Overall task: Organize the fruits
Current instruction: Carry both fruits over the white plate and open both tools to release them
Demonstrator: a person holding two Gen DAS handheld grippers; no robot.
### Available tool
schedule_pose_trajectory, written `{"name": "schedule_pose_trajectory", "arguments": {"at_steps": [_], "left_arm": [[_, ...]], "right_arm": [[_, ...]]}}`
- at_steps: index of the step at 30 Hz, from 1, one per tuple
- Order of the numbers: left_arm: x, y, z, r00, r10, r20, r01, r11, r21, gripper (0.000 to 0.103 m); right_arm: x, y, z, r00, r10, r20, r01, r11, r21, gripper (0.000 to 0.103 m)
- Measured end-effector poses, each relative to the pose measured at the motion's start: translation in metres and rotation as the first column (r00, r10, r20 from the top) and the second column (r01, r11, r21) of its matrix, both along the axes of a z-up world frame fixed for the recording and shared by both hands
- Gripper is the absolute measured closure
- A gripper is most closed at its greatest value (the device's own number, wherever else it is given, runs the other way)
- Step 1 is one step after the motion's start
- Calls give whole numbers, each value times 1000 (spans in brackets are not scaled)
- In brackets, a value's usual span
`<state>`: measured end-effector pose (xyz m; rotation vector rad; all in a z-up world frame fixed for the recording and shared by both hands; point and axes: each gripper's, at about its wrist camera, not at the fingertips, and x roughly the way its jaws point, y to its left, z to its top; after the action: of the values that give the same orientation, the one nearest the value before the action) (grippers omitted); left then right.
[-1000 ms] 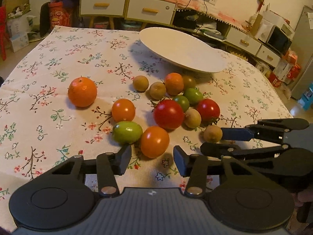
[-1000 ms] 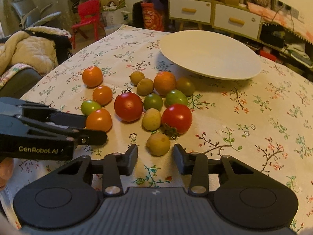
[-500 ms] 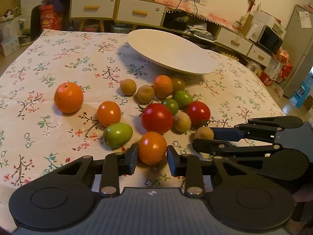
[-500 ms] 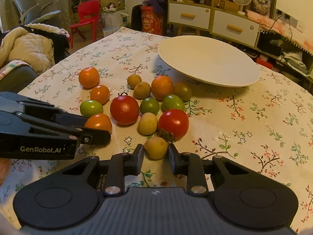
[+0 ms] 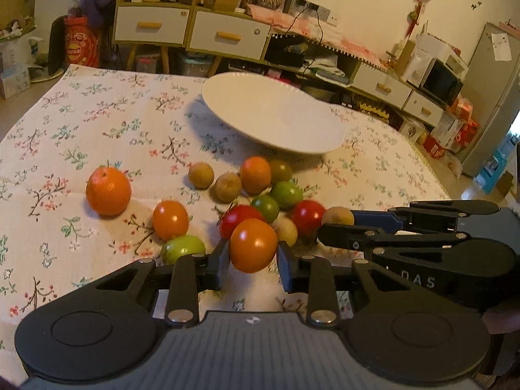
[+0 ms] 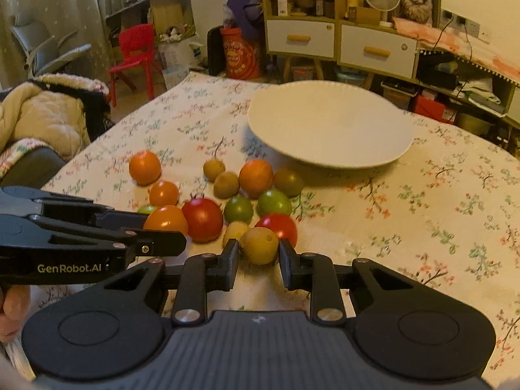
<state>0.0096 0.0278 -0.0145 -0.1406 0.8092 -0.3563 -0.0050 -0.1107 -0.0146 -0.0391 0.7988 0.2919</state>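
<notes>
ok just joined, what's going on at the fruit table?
A person holds a gripper in each hand over the floral tablecloth. The left gripper is shut on a round orange tomato, and the right gripper is shut on a small yellowish-brown round fruit. The big white plate behind the pile has nothing on it yet. The other red, green, orange and brownish fruits sit loose on the cloth in front of the plate.

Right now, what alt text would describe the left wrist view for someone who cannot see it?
The left gripper clamps an orange tomato above a floral tablecloth strewn with red, green and orange fruits. Beyond them sits an empty white plate; the right gripper holds a small brownish fruit.
</notes>
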Motion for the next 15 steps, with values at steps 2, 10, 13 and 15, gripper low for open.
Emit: {"name": "schedule_pose_trajectory", "arguments": {"at_steps": [2,10,13,15], "left_arm": [[2,-1,3,1000,4,8,-4,1000,-8,77],[16,-7,23,998,27,55,-26,1000,-16,76],[27,-9,26,998,34,62,-33,999,-11,76],[35,-11,27,998,37,60,-36,999,-12,76]], "right_arm": [[3,-2,6,1000,-12,17,11,1000,4,79],[16,-16,24,997,-45,55,43,999,33,79],[27,-26,26,997,-60,48,57,997,53,79],[34,-29,26,997,-65,43,63,997,50,79]]}}
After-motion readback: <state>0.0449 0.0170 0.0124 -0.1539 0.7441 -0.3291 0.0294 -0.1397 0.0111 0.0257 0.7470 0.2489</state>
